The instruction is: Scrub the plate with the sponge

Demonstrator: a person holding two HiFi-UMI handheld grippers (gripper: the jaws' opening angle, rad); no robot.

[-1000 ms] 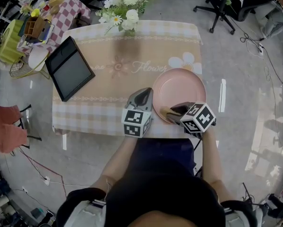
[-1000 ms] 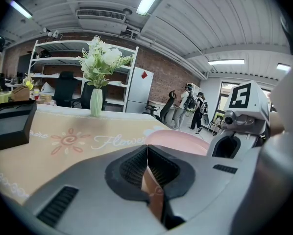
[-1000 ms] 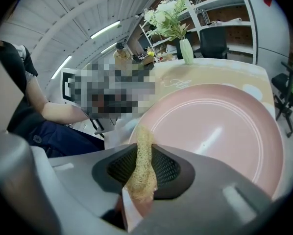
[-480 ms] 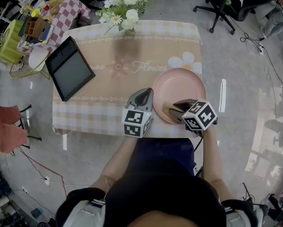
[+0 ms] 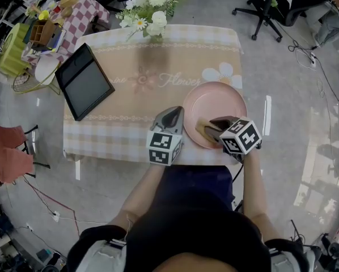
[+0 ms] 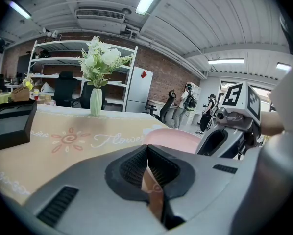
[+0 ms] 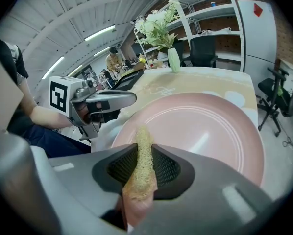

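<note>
Snugly between right tongs [image 7: 145,147], sponge [image 7: 140,173].

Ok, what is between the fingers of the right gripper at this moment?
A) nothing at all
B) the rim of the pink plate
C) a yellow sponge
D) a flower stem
C: in the right gripper view, the right gripper has its fingers shut on the yellow sponge, held over the near part of the pink plate.

Pink plate [image 5: 221,102], tan sponge [image 7: 142,156], beige checked tablecloth [image 5: 124,130]
</note>
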